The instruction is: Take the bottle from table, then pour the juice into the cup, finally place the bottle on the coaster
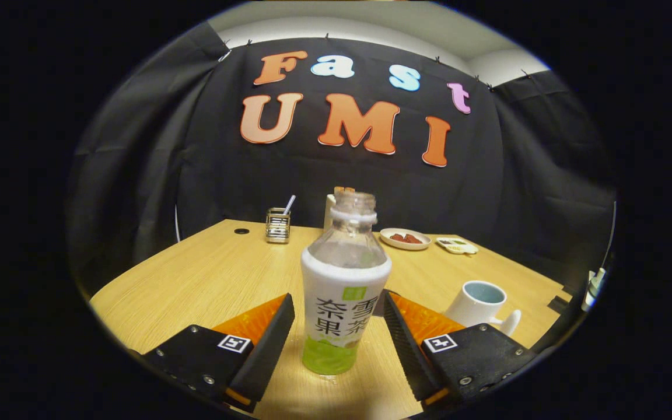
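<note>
Uncapped clear plastic bottle (345, 291) with white-and-green label stands upright on the wooden tabletop (196, 280) between the released tongs (339, 344), untouched.

Bottle (345, 291) stands between open gripper (339, 326) fingers; cup (479, 303) near right.

Gripper hardware, as seen from its own camera
The gripper (338, 298) has two wedge-shaped fingers (266, 350), inner faces ribbed with fine horizontal grooves, each tapering to a blunt tip. Each one sits on a blocky black carriage (193, 359) with bevelled edges and small silver screws (195, 329) at the corners. A square white tag (234, 343) with a black fiducial pattern sits on top of each carriage
</note>
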### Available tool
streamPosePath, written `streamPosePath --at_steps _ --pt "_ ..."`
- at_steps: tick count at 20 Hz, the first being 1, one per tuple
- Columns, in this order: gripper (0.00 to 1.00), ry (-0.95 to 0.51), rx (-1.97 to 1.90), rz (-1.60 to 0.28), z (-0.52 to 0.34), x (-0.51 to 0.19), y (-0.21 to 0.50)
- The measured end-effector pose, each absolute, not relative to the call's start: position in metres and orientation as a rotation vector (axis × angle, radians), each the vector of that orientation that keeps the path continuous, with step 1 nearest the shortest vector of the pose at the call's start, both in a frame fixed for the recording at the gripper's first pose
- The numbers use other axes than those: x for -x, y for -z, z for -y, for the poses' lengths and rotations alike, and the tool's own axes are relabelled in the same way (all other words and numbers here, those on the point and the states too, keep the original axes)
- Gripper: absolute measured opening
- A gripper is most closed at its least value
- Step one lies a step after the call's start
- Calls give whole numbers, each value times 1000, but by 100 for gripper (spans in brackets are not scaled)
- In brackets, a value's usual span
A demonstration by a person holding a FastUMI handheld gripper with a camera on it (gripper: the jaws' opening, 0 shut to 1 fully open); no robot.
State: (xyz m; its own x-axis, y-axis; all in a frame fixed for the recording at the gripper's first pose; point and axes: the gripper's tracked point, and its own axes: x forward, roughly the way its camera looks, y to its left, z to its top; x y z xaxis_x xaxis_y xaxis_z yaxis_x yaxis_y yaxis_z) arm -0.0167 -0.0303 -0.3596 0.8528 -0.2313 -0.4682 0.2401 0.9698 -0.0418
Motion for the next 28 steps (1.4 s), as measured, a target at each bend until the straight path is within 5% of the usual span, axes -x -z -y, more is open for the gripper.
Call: streamPosePath --at_steps 7,10,14,28 --pt "83 170 -30 -543 19 14 380" --pt "67 132 -61 -516 14 10 376" --pt "60 79 -148 -517 4 3 372" --pt "60 98 -757 -480 22 -20 353"
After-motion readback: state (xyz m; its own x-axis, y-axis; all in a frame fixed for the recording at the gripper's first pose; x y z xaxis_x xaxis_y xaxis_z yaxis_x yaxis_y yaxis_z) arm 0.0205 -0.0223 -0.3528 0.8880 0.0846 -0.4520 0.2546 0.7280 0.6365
